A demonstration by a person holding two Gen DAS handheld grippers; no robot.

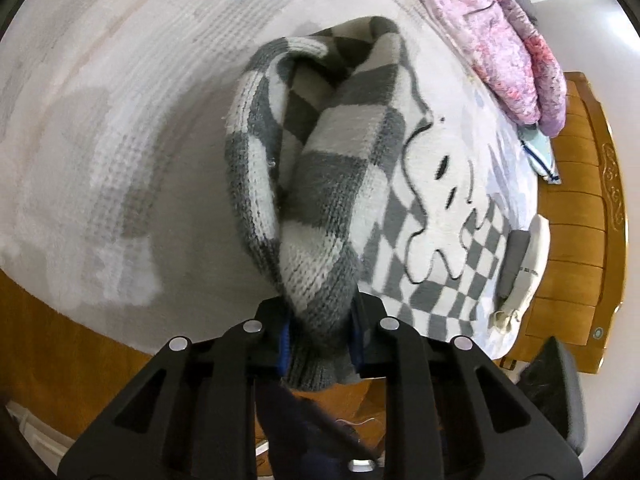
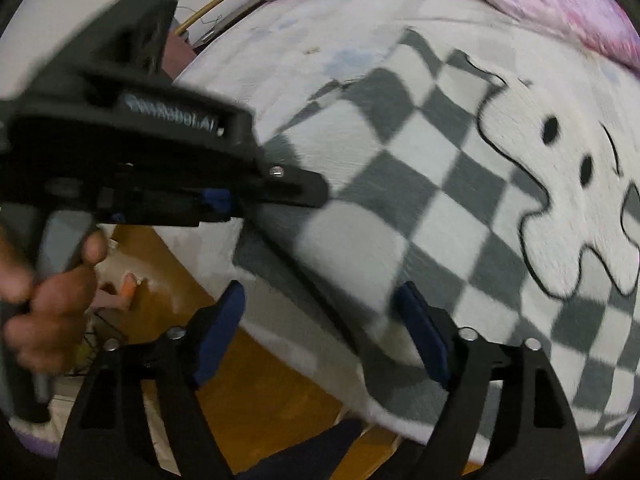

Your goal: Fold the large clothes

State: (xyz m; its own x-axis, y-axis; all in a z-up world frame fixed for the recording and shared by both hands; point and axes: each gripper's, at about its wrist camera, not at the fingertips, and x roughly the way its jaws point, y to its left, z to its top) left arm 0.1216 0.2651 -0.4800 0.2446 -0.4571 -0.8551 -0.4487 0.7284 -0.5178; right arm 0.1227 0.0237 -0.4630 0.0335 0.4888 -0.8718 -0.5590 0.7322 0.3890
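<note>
On a bed (image 1: 100,128) with a pale patterned cover, a large grey-and-white checked knit sweater (image 1: 436,208) lay spread, a white cartoon figure on its front. Left of that figure, the left gripper (image 1: 318,344) was nearly closed, its 2 blue-padded fingers (image 1: 285,344) pinching a bunched sleeve or edge of the sweater, which rose in a thick roll from the bed to the gripper. In the right wrist view, left of the same figure, a hand (image 2: 44,296) held the left gripper's handle. Below the figure, the right gripper (image 2: 320,332) stood wide apart, its blue pads (image 2: 424,340) on either side of the sweater's near edge and holding nothing; this view was blurred. Right of the figure, a pink quilt (image 1: 508,40) lay heaped on the bed.

Risks, as judged: the thick knit could slip from the narrow pinch if pulled hard. With only 1 gripper holding, the lifted part might drag the rest askew, spoiling the fold.
</note>
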